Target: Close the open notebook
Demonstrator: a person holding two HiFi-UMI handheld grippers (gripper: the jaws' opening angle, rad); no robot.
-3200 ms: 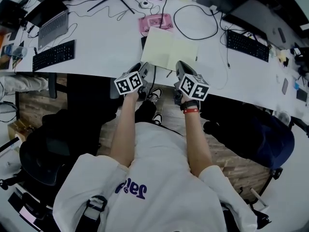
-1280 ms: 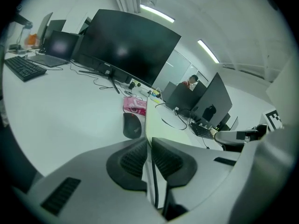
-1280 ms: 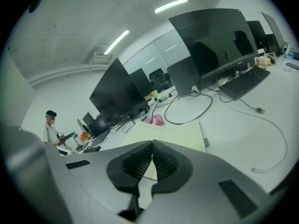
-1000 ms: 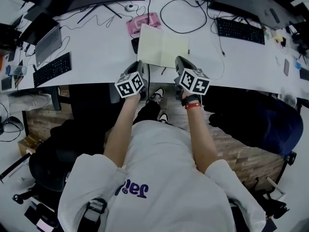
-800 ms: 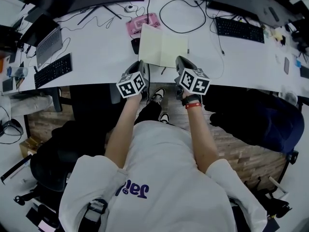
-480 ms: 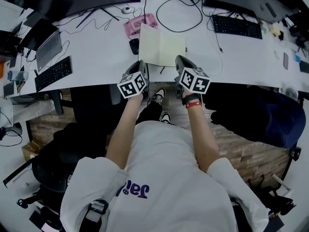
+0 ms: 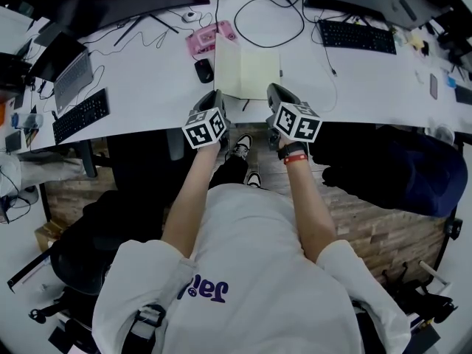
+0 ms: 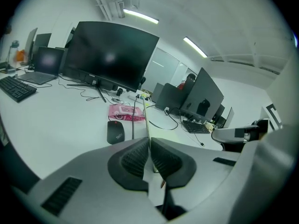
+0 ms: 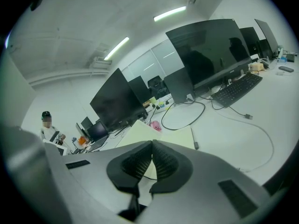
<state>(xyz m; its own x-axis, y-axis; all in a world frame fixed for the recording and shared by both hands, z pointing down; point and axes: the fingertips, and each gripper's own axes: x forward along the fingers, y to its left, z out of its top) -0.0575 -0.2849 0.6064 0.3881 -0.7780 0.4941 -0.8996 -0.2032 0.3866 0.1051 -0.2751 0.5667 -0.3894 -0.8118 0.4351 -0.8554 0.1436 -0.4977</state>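
The notebook (image 7: 258, 72), with pale yellow pages, lies open on the white desk (image 7: 147, 80) just beyond both grippers. My left gripper (image 7: 219, 100) is shut on the near edge of its left leaf. That leaf (image 8: 146, 118) stands up edge-on from between the pads of the left gripper (image 8: 149, 141), whose jaws have just been closing on it. The right page (image 8: 175, 135) lies flat. My right gripper (image 7: 274, 94) hovers at the notebook's near right corner. In the right gripper view, the right gripper (image 9: 152, 146) is shut with nothing between its pads, and the notebook (image 9: 180, 135) is beyond.
A black mouse (image 7: 203, 70) and a pink pouch (image 7: 206, 37) lie left of the notebook. A pen (image 9: 193, 138) rests along its right side. A looped cable (image 7: 276, 24), keyboards (image 7: 356, 35) (image 7: 81, 115), a laptop (image 7: 70, 76) and monitors (image 8: 110, 55) ring the desk.
The notebook's left leaf, flat a second ago, now stands raised and looks narrower from above. The left gripper has risen slightly with it. The right gripper has stayed put.
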